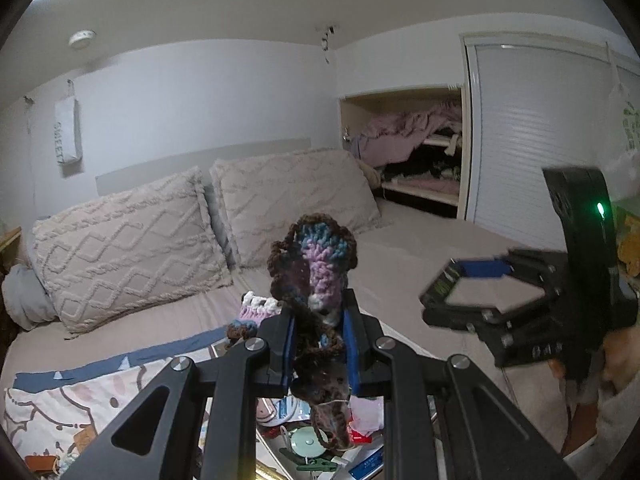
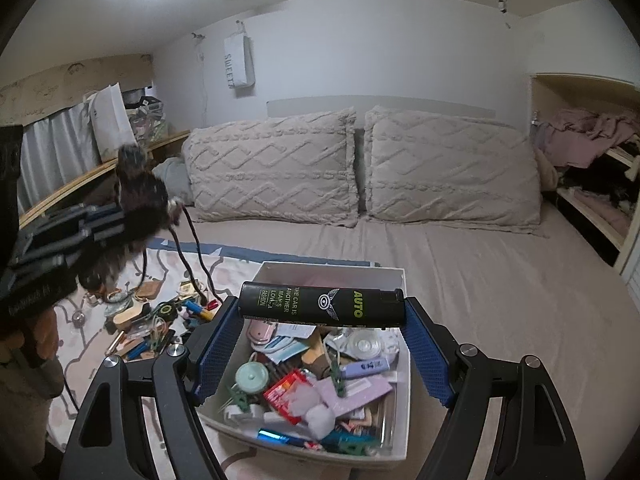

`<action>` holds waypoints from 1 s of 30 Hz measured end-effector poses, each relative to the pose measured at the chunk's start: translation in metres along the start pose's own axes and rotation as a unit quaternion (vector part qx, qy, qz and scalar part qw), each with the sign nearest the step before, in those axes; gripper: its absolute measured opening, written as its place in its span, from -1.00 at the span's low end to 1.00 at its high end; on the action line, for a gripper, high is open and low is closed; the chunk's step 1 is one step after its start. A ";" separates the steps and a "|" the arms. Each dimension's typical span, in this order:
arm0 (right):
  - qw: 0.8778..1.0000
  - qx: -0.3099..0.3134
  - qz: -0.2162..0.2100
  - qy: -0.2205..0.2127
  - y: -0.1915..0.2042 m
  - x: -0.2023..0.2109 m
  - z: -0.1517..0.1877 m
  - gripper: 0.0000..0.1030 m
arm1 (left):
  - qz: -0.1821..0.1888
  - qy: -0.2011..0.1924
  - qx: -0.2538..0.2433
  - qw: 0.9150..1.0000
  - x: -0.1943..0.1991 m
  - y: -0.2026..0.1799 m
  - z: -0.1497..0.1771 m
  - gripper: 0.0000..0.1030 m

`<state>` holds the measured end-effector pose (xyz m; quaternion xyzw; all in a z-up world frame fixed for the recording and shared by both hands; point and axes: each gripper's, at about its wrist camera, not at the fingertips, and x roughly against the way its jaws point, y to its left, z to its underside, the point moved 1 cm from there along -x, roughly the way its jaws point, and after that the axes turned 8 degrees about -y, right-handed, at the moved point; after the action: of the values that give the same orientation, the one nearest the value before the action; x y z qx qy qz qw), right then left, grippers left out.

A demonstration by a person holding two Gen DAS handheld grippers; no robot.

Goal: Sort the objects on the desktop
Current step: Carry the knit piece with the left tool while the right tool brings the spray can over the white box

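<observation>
My left gripper (image 1: 320, 320) is shut on a crocheted yarn piece (image 1: 316, 264) in brown, blue and purple, which stands up between the blue pads with loose strands hanging below. In the right wrist view that gripper (image 2: 100, 224) is blurred at the left, the crocheted piece (image 2: 140, 196) trailing cords. My right gripper (image 2: 322, 308) is shut on a black lighter (image 2: 320, 304) with green "AUTO" lettering, held lengthwise between its pads above a white box (image 2: 405, 360) full of small items. The left wrist view shows the right gripper (image 1: 436, 300) at the right with the lighter (image 1: 444, 284) end-on.
A scatter of small objects (image 2: 152, 320) lies on a patterned blanket (image 2: 80, 344) left of the box. Two textured pillows (image 2: 276, 168) lean against the headboard. Bare sheet (image 2: 500, 280) stretches to the right. An open closet with clothes (image 1: 420, 148) stands beyond the bed. A person's hand (image 1: 616, 360) grips the right handle.
</observation>
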<state>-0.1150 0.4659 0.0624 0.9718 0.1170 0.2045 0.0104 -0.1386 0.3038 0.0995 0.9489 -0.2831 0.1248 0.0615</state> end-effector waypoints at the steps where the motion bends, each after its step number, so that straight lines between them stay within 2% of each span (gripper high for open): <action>1: 1.000 0.003 -0.003 0.001 -0.001 -0.004 0.000 0.55 | 0.002 0.006 -0.004 1.000 -0.005 0.000 0.004 -0.61; 5: 1.000 0.027 -0.012 0.005 -0.010 -0.022 0.001 0.55 | -0.003 0.022 -0.014 1.000 -0.021 0.002 0.013 -0.61; 14: 0.997 0.061 -0.018 0.031 -0.024 -0.065 0.017 0.55 | -0.015 0.049 0.015 0.999 -0.048 0.014 0.026 -0.61; 18: 0.994 0.093 -0.011 0.055 -0.022 -0.069 0.038 0.55 | -0.026 0.069 0.038 0.997 -0.062 0.018 0.041 -0.61; 21: 0.990 0.128 0.005 0.063 -0.023 -0.068 0.051 0.55 | -0.050 0.095 0.033 0.994 -0.075 0.020 0.057 -0.61; 26: 0.985 0.154 0.016 0.076 -0.024 -0.066 0.062 0.55 | -0.072 0.140 0.051 0.986 -0.086 0.029 0.084 -0.61; 30: 0.980 0.183 0.011 0.082 -0.013 -0.066 0.066 0.55 | -0.071 0.153 0.048 0.985 -0.085 0.028 0.095 -0.61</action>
<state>-0.1496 0.4651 -0.0253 0.9384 0.1419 0.2592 -0.1792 -0.2038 0.3067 -0.0137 0.9382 -0.1959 0.2772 0.0671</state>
